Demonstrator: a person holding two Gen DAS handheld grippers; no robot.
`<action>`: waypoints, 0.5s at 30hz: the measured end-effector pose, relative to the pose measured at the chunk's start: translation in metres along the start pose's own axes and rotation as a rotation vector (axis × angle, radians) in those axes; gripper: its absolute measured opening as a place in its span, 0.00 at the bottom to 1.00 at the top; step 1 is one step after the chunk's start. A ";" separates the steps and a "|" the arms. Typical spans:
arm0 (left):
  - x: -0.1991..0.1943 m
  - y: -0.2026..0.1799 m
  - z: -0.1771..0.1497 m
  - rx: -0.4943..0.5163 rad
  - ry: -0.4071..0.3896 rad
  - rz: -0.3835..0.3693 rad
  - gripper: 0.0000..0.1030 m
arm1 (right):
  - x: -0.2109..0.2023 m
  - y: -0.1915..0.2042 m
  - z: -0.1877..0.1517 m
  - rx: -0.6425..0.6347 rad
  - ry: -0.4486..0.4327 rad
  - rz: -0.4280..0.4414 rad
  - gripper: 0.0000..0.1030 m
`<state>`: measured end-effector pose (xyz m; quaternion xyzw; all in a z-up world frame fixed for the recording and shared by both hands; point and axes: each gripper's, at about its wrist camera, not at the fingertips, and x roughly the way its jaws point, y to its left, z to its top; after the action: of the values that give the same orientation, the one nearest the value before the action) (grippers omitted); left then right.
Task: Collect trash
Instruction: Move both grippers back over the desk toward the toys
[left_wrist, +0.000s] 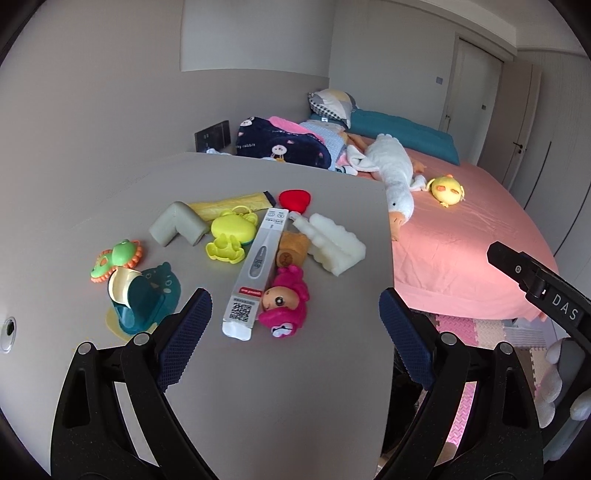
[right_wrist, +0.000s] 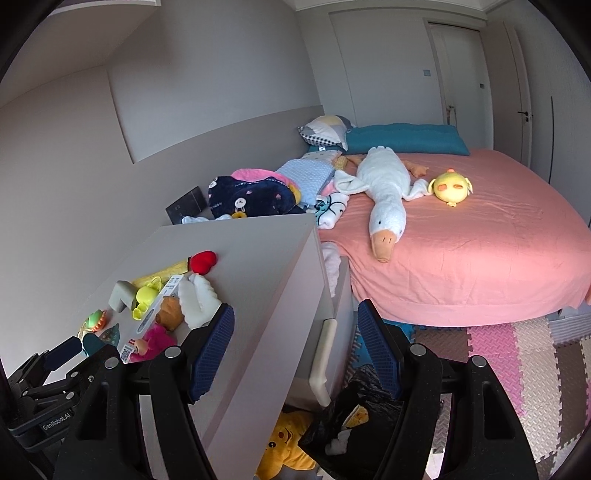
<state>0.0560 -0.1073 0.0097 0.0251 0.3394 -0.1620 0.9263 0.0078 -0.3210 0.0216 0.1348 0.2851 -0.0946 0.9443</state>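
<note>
Your left tool (left_wrist: 295, 317) stands wide and empty over the counter (left_wrist: 314, 387); your right tool (right_wrist: 295, 354) is half open, also empty, past the counter's edge above a black bag (right_wrist: 354, 413) on the floor. The likeliest trash is the thermometer box (left_wrist: 256, 266), lying among the toys just left of the pink-haired doll (left_wrist: 286, 301), touching it. It looks like light, thin card that would crush easily, so pinch it gently across its narrow width near the middle.
</note>
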 end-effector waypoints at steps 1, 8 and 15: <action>0.000 0.005 0.000 -0.002 0.000 0.008 0.86 | 0.003 0.004 -0.001 -0.009 0.006 0.004 0.68; 0.001 0.040 0.001 -0.045 -0.002 0.068 0.86 | 0.022 0.030 -0.005 -0.064 0.043 0.048 0.68; 0.011 0.070 -0.001 -0.074 0.023 0.131 0.86 | 0.046 0.048 -0.006 -0.102 0.083 0.077 0.68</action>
<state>0.0858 -0.0439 -0.0028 0.0151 0.3535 -0.0881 0.9311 0.0546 -0.2786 0.0010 0.1011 0.3229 -0.0381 0.9402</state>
